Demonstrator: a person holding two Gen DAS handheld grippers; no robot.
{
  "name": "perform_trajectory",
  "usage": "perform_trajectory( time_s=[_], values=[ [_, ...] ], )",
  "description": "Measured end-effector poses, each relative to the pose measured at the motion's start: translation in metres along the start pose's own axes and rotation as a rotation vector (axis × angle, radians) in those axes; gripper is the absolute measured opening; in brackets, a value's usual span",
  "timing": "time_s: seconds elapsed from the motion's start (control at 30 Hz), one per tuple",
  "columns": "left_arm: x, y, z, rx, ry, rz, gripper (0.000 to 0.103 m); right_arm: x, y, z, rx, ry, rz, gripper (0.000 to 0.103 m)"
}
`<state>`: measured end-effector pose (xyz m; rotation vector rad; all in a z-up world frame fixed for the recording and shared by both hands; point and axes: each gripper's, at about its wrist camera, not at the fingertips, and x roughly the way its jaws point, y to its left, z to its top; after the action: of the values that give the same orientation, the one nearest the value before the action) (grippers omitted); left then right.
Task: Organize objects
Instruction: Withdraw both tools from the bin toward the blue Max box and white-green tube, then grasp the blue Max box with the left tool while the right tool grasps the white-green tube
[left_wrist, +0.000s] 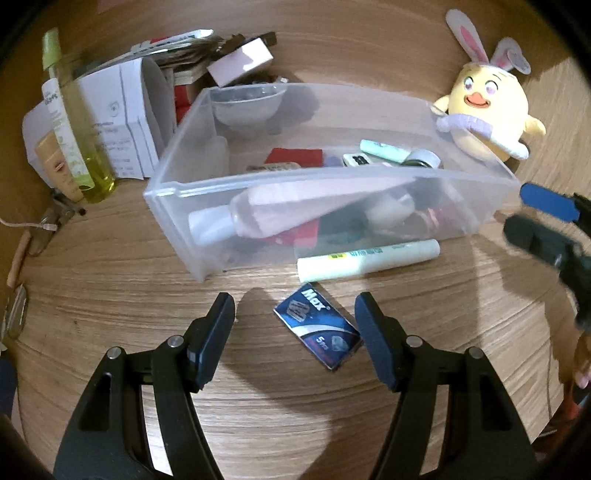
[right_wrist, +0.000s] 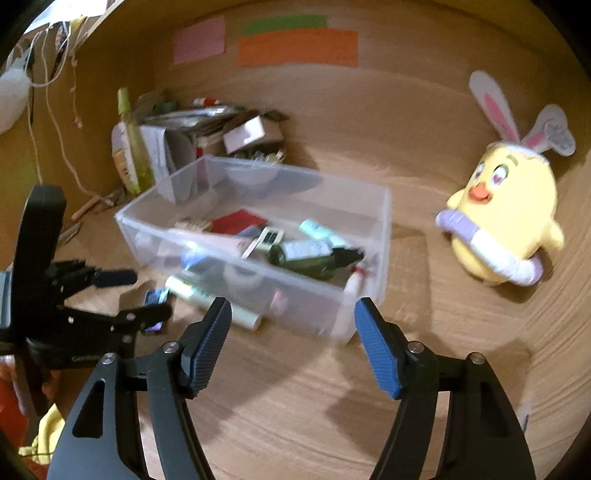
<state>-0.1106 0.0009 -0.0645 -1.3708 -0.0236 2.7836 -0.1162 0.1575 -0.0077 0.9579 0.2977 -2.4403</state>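
A clear plastic bin (left_wrist: 369, 181) (right_wrist: 384, 206) sits on the wooden desk and holds several small items, among them a white tube (left_wrist: 258, 218) and a dark green bottle (right_wrist: 310, 258). A small blue "Max" box (left_wrist: 319, 328) (right_wrist: 155, 298) and a pale green tube (left_wrist: 369, 258) (right_wrist: 210, 299) lie on the desk in front of the bin. My left gripper (left_wrist: 295, 332) is open and empty, with the blue box between its fingers. It also shows in the right wrist view (right_wrist: 136, 295). My right gripper (right_wrist: 293, 343) is open and empty, near the bin's right front corner. It also shows blurred in the left wrist view (left_wrist: 532, 218).
A yellow chick plush with bunny ears (left_wrist: 487, 107) (right_wrist: 509, 221) stands right of the bin. A yellow-green bottle (left_wrist: 77, 125) (right_wrist: 133, 147), white cartons (left_wrist: 122, 118) and stacked boxes (left_wrist: 240, 59) crowd the back left. Coloured paper notes (right_wrist: 295, 46) hang on the back wall.
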Motion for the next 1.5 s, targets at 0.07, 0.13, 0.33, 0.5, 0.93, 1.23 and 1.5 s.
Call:
perform_trajectory(
  time_s=[0.07,0.13,0.33,0.5,0.93,1.23,1.5],
  values=[
    [0.000,-0.002,-0.002,0.017,0.004,0.006,0.067,0.006,0.003,-0.004,-0.006,0.023,0.012,0.066],
    [0.002,-0.003,-0.002,0.025,0.011,-0.003,0.064,0.013,0.008,-0.008,-0.016,0.051,0.027,0.066],
    [-0.003,0.005,-0.008,0.006,0.006,-0.028,0.050,0.030,0.029,-0.008,-0.096,0.094,0.037,0.066],
    [-0.011,0.014,-0.017,0.017,0.002,-0.026,0.039,0.044,0.048,-0.002,-0.178,0.121,0.048,0.065],
    [-0.024,0.028,-0.018,0.008,-0.011,-0.078,0.043,0.066,0.072,0.003,-0.285,0.171,0.053,0.054],
    [-0.011,0.018,-0.010,0.042,0.015,-0.086,0.048,0.063,0.069,0.008,-0.296,0.172,0.066,0.049],
    [-0.003,0.010,-0.006,0.078,0.009,-0.042,0.037,0.063,0.060,-0.002,-0.235,0.212,0.132,0.027]
  ],
)
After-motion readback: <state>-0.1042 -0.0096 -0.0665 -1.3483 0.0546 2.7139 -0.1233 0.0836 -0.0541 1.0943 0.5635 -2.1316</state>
